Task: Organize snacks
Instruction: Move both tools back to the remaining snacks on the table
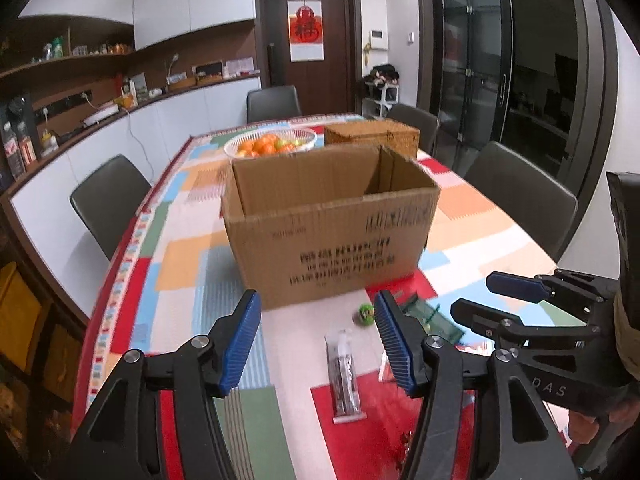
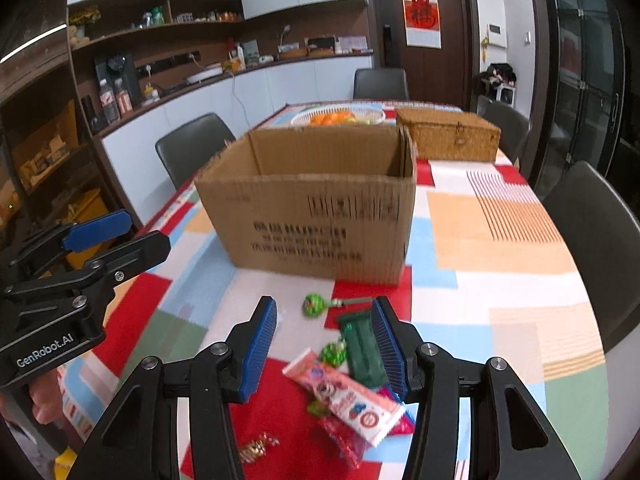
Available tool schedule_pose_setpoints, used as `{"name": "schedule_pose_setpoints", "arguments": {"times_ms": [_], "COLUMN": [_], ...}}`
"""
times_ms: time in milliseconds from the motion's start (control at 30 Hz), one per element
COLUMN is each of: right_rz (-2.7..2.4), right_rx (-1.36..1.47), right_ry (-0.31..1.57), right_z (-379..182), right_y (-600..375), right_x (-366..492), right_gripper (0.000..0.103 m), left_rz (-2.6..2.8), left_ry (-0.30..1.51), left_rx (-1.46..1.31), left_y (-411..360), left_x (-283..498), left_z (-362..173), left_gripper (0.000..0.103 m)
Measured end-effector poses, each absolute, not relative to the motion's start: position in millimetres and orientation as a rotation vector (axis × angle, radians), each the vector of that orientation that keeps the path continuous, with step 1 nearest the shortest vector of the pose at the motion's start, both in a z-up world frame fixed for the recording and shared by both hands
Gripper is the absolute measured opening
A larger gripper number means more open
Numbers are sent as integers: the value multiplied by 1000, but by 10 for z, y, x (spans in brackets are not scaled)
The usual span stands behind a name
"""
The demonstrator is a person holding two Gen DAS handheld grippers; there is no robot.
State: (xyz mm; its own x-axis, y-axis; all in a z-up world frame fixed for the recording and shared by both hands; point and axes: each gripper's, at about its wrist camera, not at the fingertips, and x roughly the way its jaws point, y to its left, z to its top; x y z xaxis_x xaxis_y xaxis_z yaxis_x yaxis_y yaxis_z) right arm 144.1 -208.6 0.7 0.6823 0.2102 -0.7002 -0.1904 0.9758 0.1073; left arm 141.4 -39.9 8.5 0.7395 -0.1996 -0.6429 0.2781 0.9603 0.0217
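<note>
While both pairs of fingers stand spread and empty, the right gripper (image 2: 324, 350) may pinch the pink-and-white snack packet (image 2: 346, 396) together with the dark green wrapper (image 2: 362, 354) touching it, dragging both.

Both cameras ride on hand-held grippers above the near end of the patchwork-clothed dining table (image 1: 188, 264), facing down its length toward the dark wooden door (image 1: 308, 36). Each tilts downward, close over the tabletop. The left view sits left of the right one. Both share the open brown cardboard box (image 1: 332, 232) (image 2: 316, 208), the woven wicker hamper (image 2: 452, 136) and the white fruit basket (image 1: 272, 142).
</note>
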Motion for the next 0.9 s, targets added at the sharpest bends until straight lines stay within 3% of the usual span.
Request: {"name": "schedule_pose_setpoints", "arguments": {"times_ms": [467,900], "right_rz": [218,219], "right_rx": [38,93], "right_ry": [949,1059], "right_z": [-521,-866], "right_y": [-2035,-2054], "right_x": [1537,1752], "right_gripper": [50,37], "left_rz": [-297,-343], "left_ry": [857,978], "left_rx": [90,82], "left_y": [-337,-432], "left_x": [1538,1740], "left_z": [-542,-982], "left_gripper": [58,58]}}
